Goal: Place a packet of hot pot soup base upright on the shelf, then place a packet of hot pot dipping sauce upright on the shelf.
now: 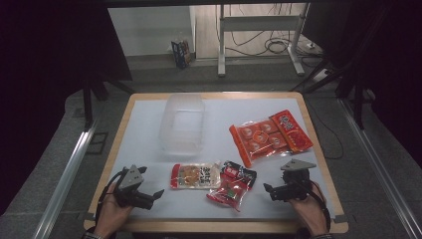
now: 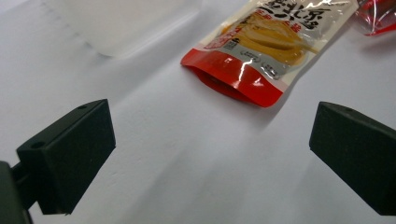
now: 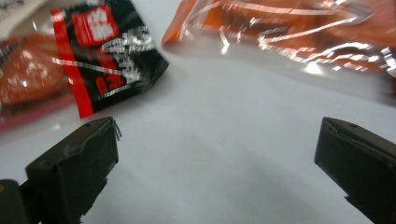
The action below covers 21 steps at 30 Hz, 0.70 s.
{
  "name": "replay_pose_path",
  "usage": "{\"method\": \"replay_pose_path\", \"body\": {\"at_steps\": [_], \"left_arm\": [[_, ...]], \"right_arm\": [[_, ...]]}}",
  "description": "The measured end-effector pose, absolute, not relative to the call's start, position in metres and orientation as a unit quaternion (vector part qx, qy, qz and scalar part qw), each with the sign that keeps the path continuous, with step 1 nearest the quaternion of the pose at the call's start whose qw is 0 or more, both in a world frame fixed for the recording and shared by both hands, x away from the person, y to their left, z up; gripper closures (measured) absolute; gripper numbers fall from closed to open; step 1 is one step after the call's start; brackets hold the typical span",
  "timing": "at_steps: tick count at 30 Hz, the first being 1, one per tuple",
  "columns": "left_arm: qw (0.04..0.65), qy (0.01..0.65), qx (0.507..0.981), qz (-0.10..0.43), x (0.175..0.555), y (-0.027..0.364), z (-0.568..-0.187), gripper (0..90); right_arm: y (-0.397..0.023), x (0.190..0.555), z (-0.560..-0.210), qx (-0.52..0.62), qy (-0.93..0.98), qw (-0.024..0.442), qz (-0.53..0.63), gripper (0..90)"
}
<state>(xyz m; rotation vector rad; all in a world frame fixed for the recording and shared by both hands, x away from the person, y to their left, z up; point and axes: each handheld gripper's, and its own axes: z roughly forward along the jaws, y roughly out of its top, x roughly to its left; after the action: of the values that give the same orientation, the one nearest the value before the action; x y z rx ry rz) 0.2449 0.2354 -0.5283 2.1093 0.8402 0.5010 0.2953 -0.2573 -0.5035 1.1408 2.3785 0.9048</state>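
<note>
- The left gripper [image 1: 155,195] is seen with jaws spread wide and nothing between them, just left of the white-and-red snack pouch [image 1: 195,176].
- The right gripper [image 1: 269,191] is likewise wide and unladen, right of that pouch, beyond the black-and-red packet [image 1: 238,174].
- The clear plastic container [image 1: 182,123] is set behind the pouch.

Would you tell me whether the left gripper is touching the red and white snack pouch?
Apart: in the left gripper view, bare table lies between the open left gripper and the pouch.

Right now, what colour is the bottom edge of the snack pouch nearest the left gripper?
Red, below a white and yellow front; the pouch shows best in the left gripper view.
</note>
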Motion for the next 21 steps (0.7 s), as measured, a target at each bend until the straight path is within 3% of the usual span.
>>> {"method": "replay_pose_path", "body": {"at_steps": [21], "left_arm": [[0.372, 0.298, 0.854, 0.210, 0.2427, 0.2261, -0.5311, 0.0]], "right_arm": [[-0.2558, 0.2975, -0.5060, 0.391, 0.845, 0.166, 0.324, 0.0]]}}
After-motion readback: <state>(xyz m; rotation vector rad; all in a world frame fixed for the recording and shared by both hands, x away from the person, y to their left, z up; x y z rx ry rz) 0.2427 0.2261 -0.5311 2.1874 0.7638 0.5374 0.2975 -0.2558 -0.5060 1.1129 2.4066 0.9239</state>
